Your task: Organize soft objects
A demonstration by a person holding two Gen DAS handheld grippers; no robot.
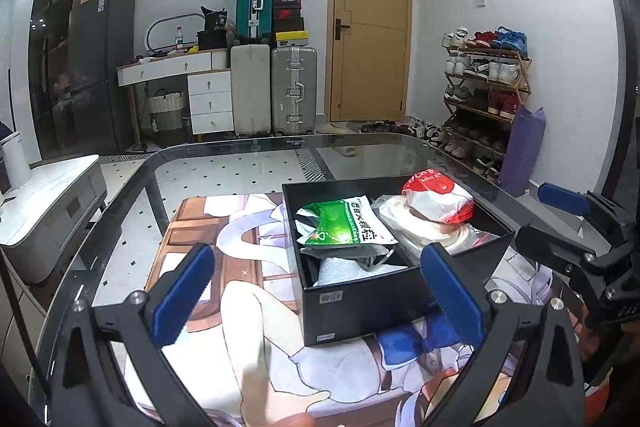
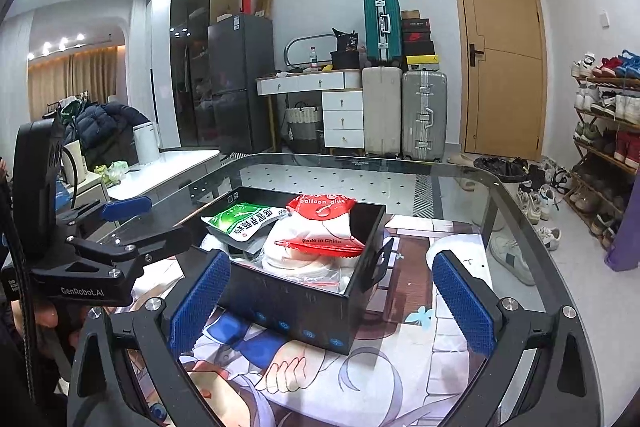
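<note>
A black open box [image 1: 376, 301] [image 2: 304, 311] stands on a printed anime mat [image 1: 240, 307] [image 2: 400, 359] on a glass table. Inside lie a green and white pouch [image 1: 344, 227] [image 2: 244, 221], a red and white packet [image 1: 438, 197] [image 2: 324, 227], clear bagged white items [image 1: 436, 231] [image 2: 300, 263] and white foam [image 1: 348, 269]. My left gripper [image 1: 318, 297] is open and empty, just in front of the box. My right gripper [image 2: 332, 301] is open and empty, straddling the box's near side; it also shows in the left wrist view [image 1: 552, 217], right of the box.
The glass table edge [image 1: 224, 147] [image 2: 360, 159] curves at the far side. A white side cabinet [image 1: 44, 203] stands left. Suitcases [image 1: 276, 91], a desk, a door and a shoe rack [image 1: 486, 99] line the far wall.
</note>
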